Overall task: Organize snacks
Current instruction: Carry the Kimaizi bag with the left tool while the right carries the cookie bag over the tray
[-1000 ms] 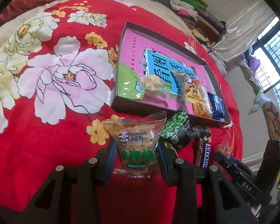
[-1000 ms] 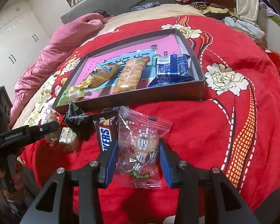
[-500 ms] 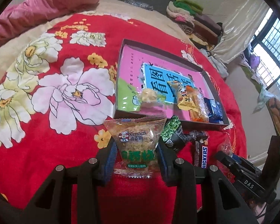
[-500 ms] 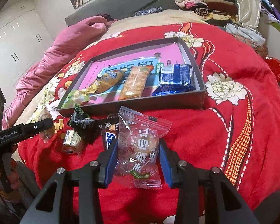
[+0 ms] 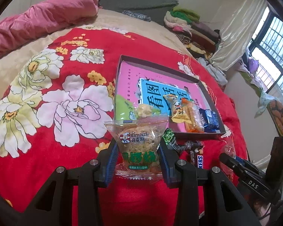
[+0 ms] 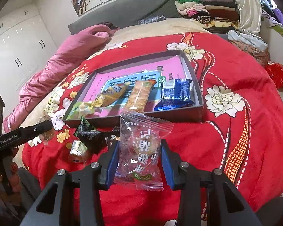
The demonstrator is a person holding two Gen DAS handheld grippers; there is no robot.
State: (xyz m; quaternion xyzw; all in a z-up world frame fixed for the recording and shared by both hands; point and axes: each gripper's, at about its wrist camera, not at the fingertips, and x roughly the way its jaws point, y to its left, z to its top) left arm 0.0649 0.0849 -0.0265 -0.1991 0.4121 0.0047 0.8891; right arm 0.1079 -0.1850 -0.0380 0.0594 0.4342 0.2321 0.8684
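Observation:
My left gripper (image 5: pixel 137 160) is shut on a clear Ximaizi cake packet (image 5: pixel 138 140), lifted above the red flowered blanket. My right gripper (image 6: pixel 139 162) is shut on a clear round-pastry packet (image 6: pixel 142 146). Beyond both lies a shallow grey box (image 5: pixel 188 75) (image 6: pixel 195 86) with a pink and blue lining. In it are a yellow snack bag (image 6: pixel 113 94), an orange bar (image 6: pixel 139 96), a blue packet (image 6: pixel 176 96) and a small yellow candy (image 5: pixel 144 110). Loose in front of the box lie a green pea packet (image 5: pixel 169 138) (image 6: pixel 88 133) and a Snickers bar (image 5: pixel 197 159).
A pink quilt (image 5: pixel 37 22) lies along the bed's far left. Folded clothes (image 6: pixel 201 5) are stacked at the head of the bed beside a grey headboard. A red bag (image 6: pixel 276 74) sits off the bed's right edge. A window (image 5: pixel 273 56) is at the right.
My left gripper has risen with the cake packet, so the box and the far bed sit lower in view. The right gripper has lifted and tilted slightly, still gripping the pastry packet.

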